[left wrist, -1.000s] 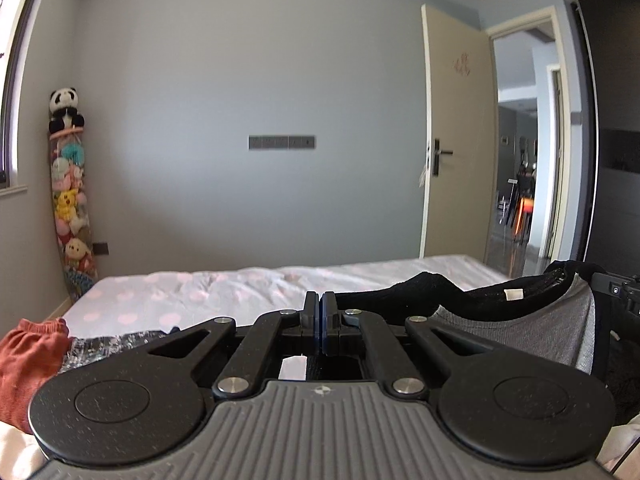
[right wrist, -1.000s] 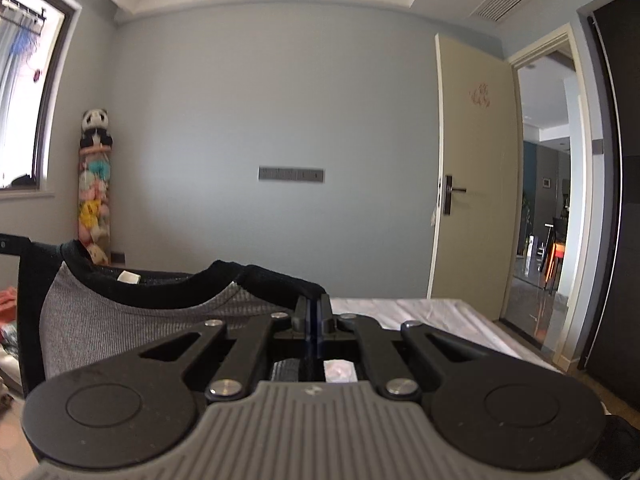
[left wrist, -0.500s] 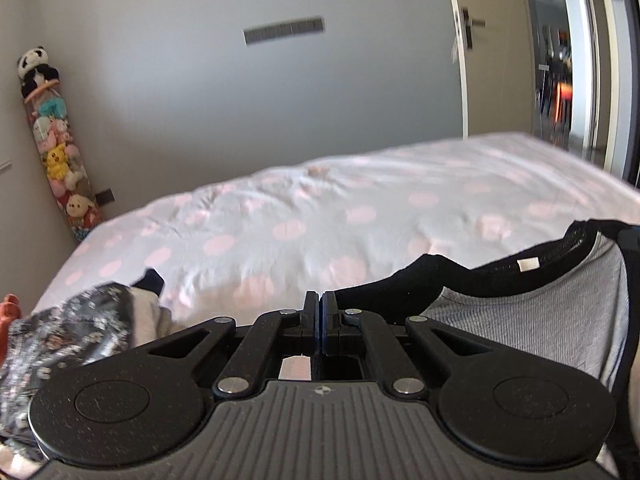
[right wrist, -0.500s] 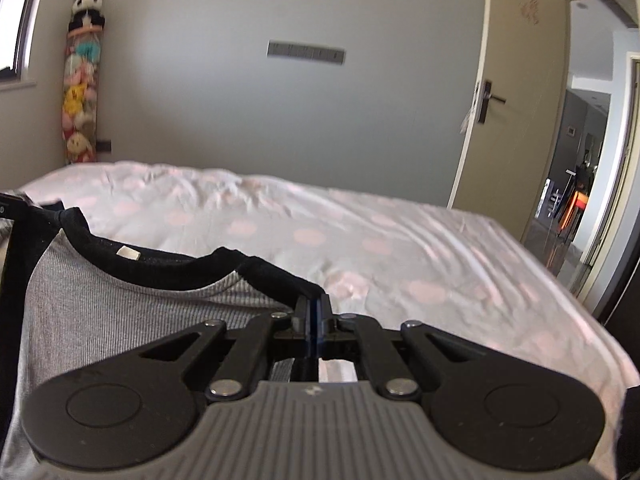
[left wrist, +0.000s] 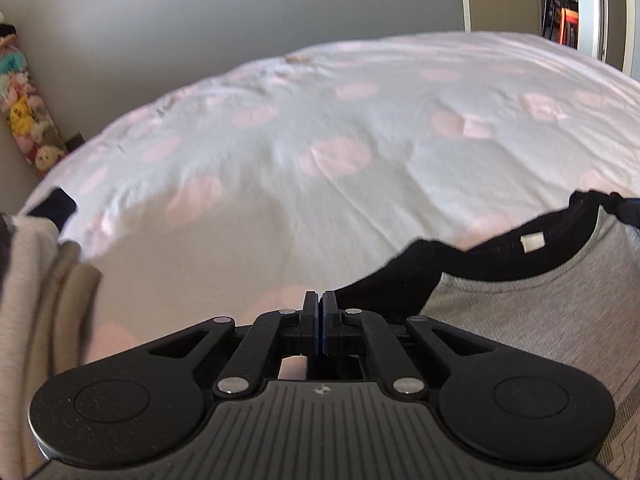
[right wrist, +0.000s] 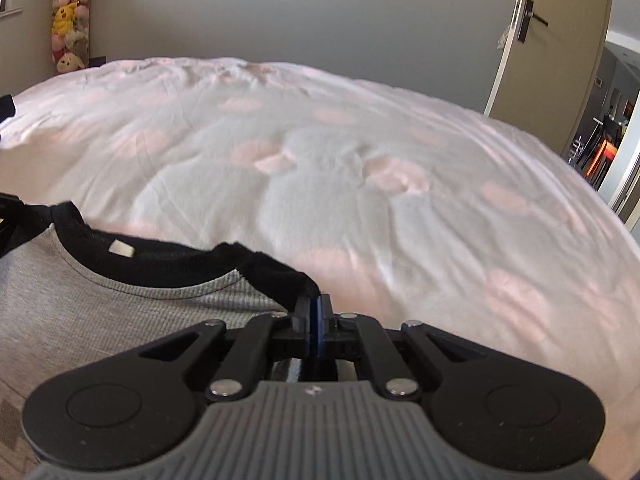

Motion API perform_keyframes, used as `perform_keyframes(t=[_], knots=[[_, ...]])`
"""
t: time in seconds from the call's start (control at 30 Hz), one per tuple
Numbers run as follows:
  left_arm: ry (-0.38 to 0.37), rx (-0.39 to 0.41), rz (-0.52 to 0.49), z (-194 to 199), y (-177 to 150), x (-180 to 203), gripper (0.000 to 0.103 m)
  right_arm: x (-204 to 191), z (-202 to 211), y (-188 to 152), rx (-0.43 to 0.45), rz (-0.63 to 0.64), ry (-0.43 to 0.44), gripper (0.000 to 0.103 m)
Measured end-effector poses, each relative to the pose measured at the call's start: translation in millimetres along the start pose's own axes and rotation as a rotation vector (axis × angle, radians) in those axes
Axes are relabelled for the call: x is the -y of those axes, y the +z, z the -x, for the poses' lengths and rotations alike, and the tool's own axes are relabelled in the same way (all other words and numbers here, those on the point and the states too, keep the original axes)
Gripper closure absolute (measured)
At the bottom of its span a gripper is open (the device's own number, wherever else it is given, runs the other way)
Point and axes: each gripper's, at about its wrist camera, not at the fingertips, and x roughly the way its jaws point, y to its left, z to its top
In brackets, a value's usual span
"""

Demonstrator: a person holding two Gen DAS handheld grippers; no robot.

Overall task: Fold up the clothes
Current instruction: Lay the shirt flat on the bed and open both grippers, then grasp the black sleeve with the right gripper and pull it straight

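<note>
A grey knit top with a black collar (left wrist: 532, 312) hangs stretched between my two grippers above the bed. My left gripper (left wrist: 320, 300) is shut on the black shoulder edge at the top's left end. My right gripper (right wrist: 314, 304) is shut on the black shoulder edge at its right end; the top (right wrist: 80, 316) spreads to the left of it. A small white label (right wrist: 121, 249) shows inside the collar. The lower part of the top is hidden below both grippers.
The bed (left wrist: 340, 128) with a white sheet and pink dots fills the view ahead (right wrist: 340, 168). A beige garment (left wrist: 36, 300) lies at the left edge. A column of plush toys (right wrist: 68, 16) stands by the far wall. An open door (right wrist: 560, 40) is at the right.
Both grippers have tipped forward and down toward the bed with the top held between them. The wall has risen out of view and the sheet now fills the frames.
</note>
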Motion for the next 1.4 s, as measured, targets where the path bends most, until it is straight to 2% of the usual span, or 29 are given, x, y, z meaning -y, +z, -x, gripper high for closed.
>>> perform_keyframes(t=[0.07,0.13,0.17,0.23,0.37,0.5,0.7,0.83,0.97,1.13,1.27,1.4], knots=[[0.003,0.001,-0.012,-3,-3,2,0.102,-2,-3,0,0.005,0.007,-0.004,0.096],[0.010,0.001,-0.026,4,-3,3,0.097,-1,-1,4,-0.005,0.006,-0.002,0.092],[0.011,0.001,-0.026,8,-3,3,0.091,3,3,5,-0.007,-0.008,-0.005,0.082],[0.005,0.004,-0.008,22,-3,-2,0.089,10,13,8,-0.008,-0.039,-0.010,0.072],[-0.014,-0.011,0.034,60,-10,-12,0.086,29,48,6,-0.021,-0.112,-0.010,0.072],[-0.025,-0.036,0.062,105,-32,-20,0.085,44,98,-12,-0.044,-0.155,-0.011,0.072],[-0.016,-0.098,0.094,171,-78,-22,0.085,52,177,-60,-0.126,-0.202,0.007,0.072],[-0.061,-0.141,0.180,208,-108,-24,0.083,45,223,-93,-0.188,-0.234,0.048,0.072],[-0.095,-0.152,0.247,241,-135,-20,0.076,31,259,-126,-0.276,-0.224,0.101,0.072],[-0.117,-0.147,0.285,266,-166,-10,0.074,19,287,-154,-0.336,-0.204,0.133,0.071],[-0.121,-0.158,0.340,268,-184,-10,0.071,17,287,-169,-0.402,-0.209,0.110,0.071],[-0.123,-0.196,0.395,263,-196,-15,0.065,18,272,-181,-0.511,-0.220,0.110,0.068]])
